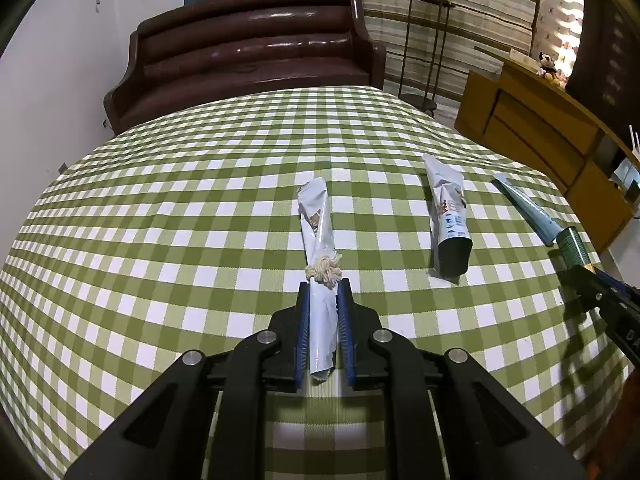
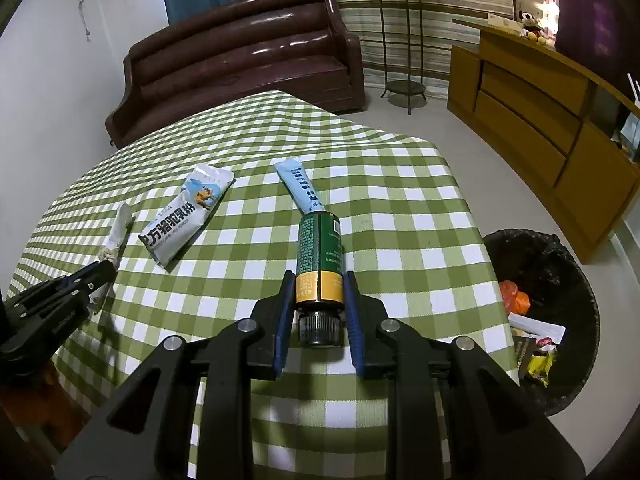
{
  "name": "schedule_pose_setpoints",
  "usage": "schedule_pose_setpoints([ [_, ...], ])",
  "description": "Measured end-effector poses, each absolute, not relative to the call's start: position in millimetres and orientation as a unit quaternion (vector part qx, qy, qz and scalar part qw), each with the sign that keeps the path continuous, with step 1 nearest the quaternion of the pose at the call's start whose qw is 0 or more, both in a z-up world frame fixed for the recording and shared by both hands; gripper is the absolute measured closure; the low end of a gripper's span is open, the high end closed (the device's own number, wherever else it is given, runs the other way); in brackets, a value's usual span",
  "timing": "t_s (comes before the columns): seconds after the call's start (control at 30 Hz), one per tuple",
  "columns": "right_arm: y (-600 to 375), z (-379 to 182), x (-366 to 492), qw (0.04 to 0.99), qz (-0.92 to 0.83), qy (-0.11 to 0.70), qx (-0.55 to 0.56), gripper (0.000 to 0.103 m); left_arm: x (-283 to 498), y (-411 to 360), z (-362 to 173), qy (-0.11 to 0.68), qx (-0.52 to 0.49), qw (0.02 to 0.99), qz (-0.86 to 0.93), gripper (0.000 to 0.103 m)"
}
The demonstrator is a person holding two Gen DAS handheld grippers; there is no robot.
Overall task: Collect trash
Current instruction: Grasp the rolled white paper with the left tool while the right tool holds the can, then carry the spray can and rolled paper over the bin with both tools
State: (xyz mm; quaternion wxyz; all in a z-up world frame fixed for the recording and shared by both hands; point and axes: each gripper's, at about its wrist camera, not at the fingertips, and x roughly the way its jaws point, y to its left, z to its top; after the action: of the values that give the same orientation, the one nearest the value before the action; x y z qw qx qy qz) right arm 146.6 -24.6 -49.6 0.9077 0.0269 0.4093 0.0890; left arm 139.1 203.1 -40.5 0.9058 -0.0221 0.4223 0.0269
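Observation:
A twisted white wrapper [image 1: 316, 224] tied with a knot of string lies on the green checked tablecloth [image 1: 160, 220]. My left gripper [image 1: 324, 286] is shut on its near end. My right gripper [image 2: 319, 278] is shut on a green and yellow bottle [image 2: 319, 248] lying on its side, cap toward me. A white milk-powder pouch [image 2: 186, 212] and a pale blue tube [image 2: 302, 186] lie loose on the cloth between and beyond the two grippers. The tube's near end touches the bottle's base. The right wrist view shows my left gripper [image 2: 102, 272] at the left, on the wrapper [image 2: 118, 228].
A black-lined trash bin [image 2: 560, 260] holding several scraps stands on the floor right of the table. A dark brown sofa [image 1: 248, 48] sits behind the table, a wooden cabinet [image 2: 540, 120] along the right wall, and a metal plant stand [image 2: 402, 40] at the back.

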Motion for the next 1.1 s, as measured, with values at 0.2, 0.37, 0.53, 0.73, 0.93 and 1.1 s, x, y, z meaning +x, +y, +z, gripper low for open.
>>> schedule_pose_setpoints([
  [0.2, -21, -48, 138, 0.908, 0.09, 0.408, 0.024, 0.08, 130, 203, -36, 0.415, -0.023, 0.909, 0.023, 0.088],
  [0.37, -20, -46, 130, 0.909, 0.091, 0.406, 0.022, 0.08, 121, 199, -31, 0.408, -0.021, 0.912, 0.022, 0.088],
  [0.53, -21, -45, 121, 0.909, 0.092, 0.406, 0.023, 0.08, 112, 192, -24, 0.4, -0.019, 0.916, 0.019, 0.088],
  [0.73, -24, -44, 107, 0.91, 0.093, 0.403, 0.025, 0.08, 99, 184, -19, 0.393, -0.018, 0.919, 0.012, 0.088],
  [0.93, -32, -40, 91, 0.912, 0.093, 0.398, 0.026, 0.08, 83, 165, -16, 0.387, -0.016, 0.922, 0.0, 0.088],
  [1.1, -43, -34, 81, 0.915, 0.087, 0.392, 0.029, 0.08, 71, 150, -12, 0.381, -0.01, 0.924, -0.015, 0.088],
])
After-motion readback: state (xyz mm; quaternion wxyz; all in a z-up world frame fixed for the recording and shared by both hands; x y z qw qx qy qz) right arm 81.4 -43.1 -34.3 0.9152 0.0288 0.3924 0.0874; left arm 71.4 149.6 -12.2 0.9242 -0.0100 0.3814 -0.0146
